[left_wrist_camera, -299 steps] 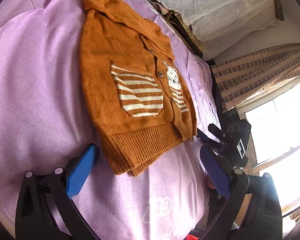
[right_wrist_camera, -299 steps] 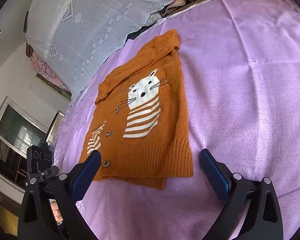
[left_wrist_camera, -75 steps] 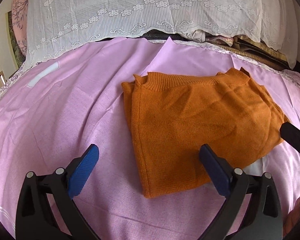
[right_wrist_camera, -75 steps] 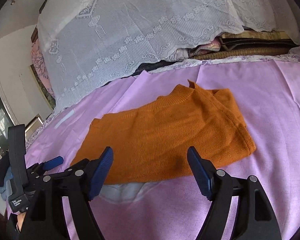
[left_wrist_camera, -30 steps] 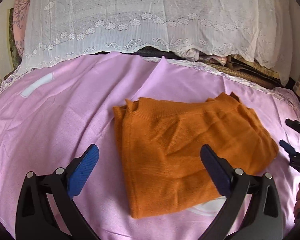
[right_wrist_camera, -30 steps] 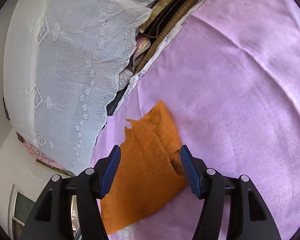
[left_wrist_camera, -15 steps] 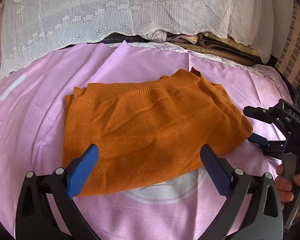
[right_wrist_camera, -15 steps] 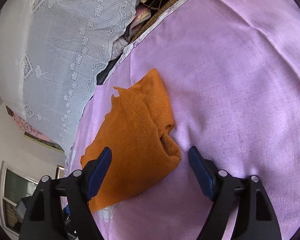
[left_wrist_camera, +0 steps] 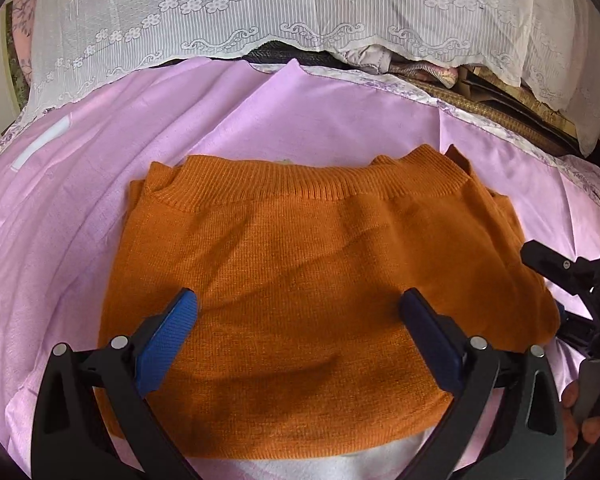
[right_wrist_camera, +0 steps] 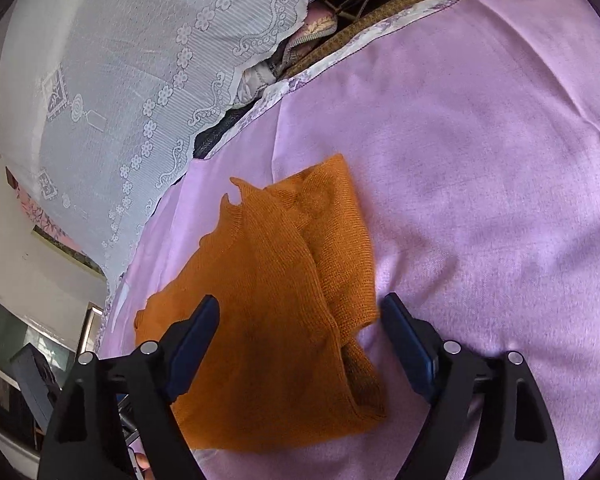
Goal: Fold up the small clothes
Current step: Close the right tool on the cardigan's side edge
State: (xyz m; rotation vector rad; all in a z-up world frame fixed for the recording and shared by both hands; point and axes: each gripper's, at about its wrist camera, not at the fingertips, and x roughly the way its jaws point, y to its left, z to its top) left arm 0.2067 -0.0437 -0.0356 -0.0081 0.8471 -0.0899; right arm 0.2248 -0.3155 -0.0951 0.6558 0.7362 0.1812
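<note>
On the bed [left_wrist_camera: 80,168], in the left wrist view, the folded sweater [left_wrist_camera: 312,276] lies mid-sheet, its ribbed hem toward the lace-covered pile at the head edge and its near fold toward the camera. The left gripper [left_wrist_camera: 300,320] hangs over the near half with jaws wide apart and nothing pinched. The right gripper [left_wrist_camera: 580,300] shows at the sweater's right edge, a hand [left_wrist_camera: 576,408] below it. In the right wrist view, the right gripper [right_wrist_camera: 300,328] straddles the sweater's [right_wrist_camera: 268,312] near right corner, where loose layers bunch; its jaws are closing slightly but stand apart, pads off the knit. To do the step well, I judge each gripper should catch all layers at its corner, lift together, and lay the fold flat, edges matched.
</note>
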